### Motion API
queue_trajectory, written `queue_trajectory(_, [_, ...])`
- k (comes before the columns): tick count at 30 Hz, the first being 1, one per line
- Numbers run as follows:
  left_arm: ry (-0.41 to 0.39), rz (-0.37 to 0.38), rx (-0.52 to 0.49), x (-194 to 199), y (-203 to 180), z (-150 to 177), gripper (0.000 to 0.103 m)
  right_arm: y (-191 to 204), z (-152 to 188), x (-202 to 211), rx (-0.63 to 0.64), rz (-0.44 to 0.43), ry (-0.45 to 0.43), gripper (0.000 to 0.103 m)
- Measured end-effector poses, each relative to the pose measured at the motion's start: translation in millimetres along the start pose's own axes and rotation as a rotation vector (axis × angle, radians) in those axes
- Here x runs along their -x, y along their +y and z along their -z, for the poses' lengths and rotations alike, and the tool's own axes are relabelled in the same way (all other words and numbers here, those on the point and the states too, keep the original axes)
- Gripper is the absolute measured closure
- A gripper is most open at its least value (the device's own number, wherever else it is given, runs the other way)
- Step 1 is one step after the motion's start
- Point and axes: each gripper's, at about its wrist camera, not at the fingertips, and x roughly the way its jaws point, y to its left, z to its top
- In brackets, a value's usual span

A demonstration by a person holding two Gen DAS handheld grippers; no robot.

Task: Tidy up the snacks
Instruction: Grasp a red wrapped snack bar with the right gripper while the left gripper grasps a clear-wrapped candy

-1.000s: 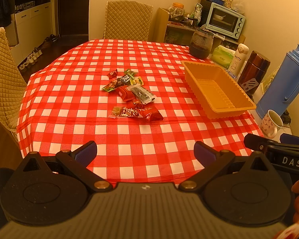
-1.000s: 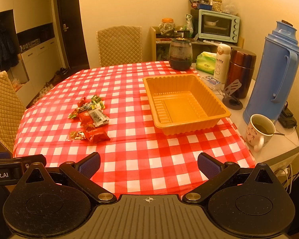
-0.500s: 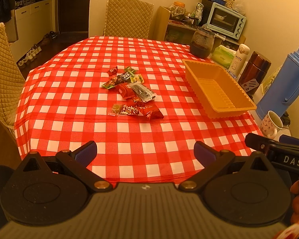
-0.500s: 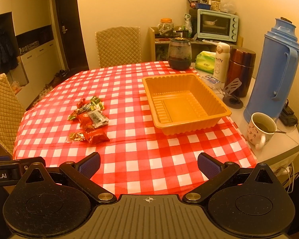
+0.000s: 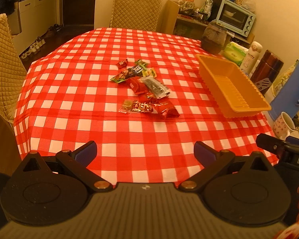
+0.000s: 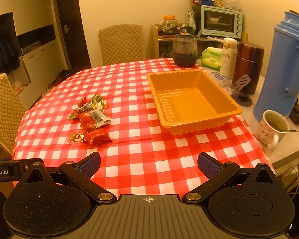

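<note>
Left claw (image 5: 145, 151) wide, empty, over near table (image 5: 69, 91) edge; right claw (image 6: 149, 164) wide, empty, likewise; snacks (image 5: 143, 88) heaped mid-table, left of tray (image 6: 191, 101), apart from it; tray bare inside; mug (image 6: 273, 127) right of tray, off the cloth.

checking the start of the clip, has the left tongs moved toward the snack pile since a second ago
Yes, slightly. In the left wrist view the pile of wrapped snacks and the orange plastic tray sit a little lower, so the left tongs have eased forward.
</note>
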Motion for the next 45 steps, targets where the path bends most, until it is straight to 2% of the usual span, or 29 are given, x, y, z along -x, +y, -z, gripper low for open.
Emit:
queue_trajectory(9, [0.015, -0.024, 0.002, -31, 25, -14, 0.000, 15, -6, -40, 0.022, -0.050, 0.018, 0.001])
queue_trajectory(14, [0.006, -0.069, -0.002, -54, 48, -29, 0.000, 30, -8, -68, 0.020, -0.097, 0.026, 0.001])
queue_trajectory(15, [0.005, -0.076, -0.003, -58, 52, -33, 0.000, 32, -9, -75, 0.015, -0.110, 0.030, 0.006])
queue_trajectory(16, [0.003, -0.081, -0.005, -65, 56, -37, 0.000, 35, -9, -82, 0.009, -0.127, 0.035, 0.019])
queue_trajectory(17, [0.001, -0.087, -0.005, -71, 60, -41, 0.000, 39, -9, -90, 0.003, -0.142, 0.048, 0.023])
queue_trajectory(25, [0.004, -0.098, 0.022, -124, 84, -61, 0.000, 66, -13, -155, -0.090, -0.250, 0.136, 0.027])
queue_trajectory(31, [0.016, -0.101, 0.049, -143, 99, -61, 0.000, 74, -21, -189, -0.206, -0.294, 0.168, 0.031])
queue_trajectory(34, [0.022, -0.099, 0.062, -147, 103, -60, 0.000, 72, -23, -204, -0.258, -0.282, 0.183, 0.032])
queue_trajectory(38, [0.027, -0.075, 0.066, -149, 103, -57, 0.000, 64, -27, -215, -0.268, -0.229, 0.164, 0.035])
queue_trajectory(42, [0.028, -0.057, 0.060, -150, 99, -55, 0.000, 63, -30, -220, -0.213, -0.180, 0.153, 0.055])
queue_trajectory(45, [0.024, -0.050, 0.038, -150, 96, -54, 0.000, 71, -28, -219, -0.088, -0.137, 0.147, 0.061])
